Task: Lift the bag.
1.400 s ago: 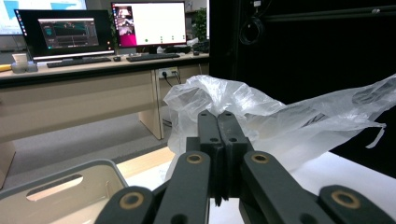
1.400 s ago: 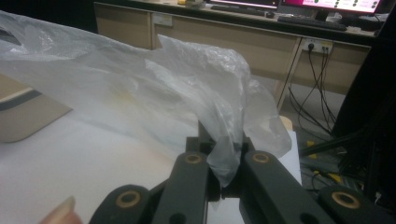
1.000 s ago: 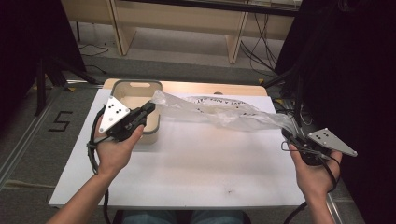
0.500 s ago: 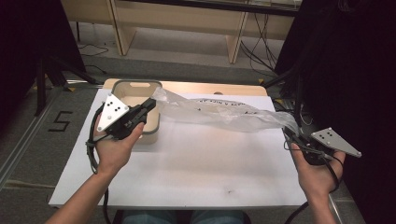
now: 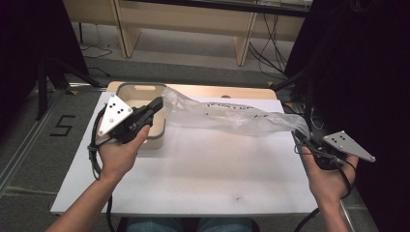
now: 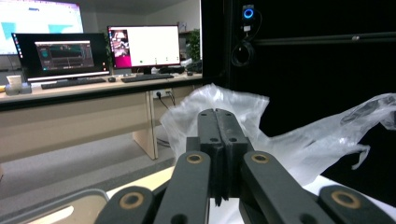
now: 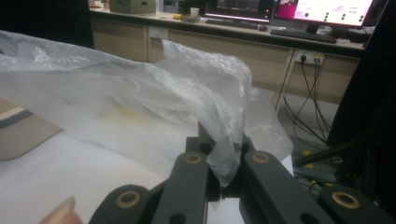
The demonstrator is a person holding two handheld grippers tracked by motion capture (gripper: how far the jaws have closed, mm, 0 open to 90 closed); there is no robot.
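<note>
Above the white bench, a thin, crinkled clear plastic bag stretches lengthwise from left gripper to right gripper. Both sets of jaws are closed, each pinching one bag end.

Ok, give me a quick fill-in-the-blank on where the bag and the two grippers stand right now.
1. The clear plastic bag is stretched between the left gripper and the ____ gripper.
2. The right gripper is shut on a corner of the ____.
3. Under the left gripper sits a tan ____ on the white table.

Missing words: right; bag; tray
</note>
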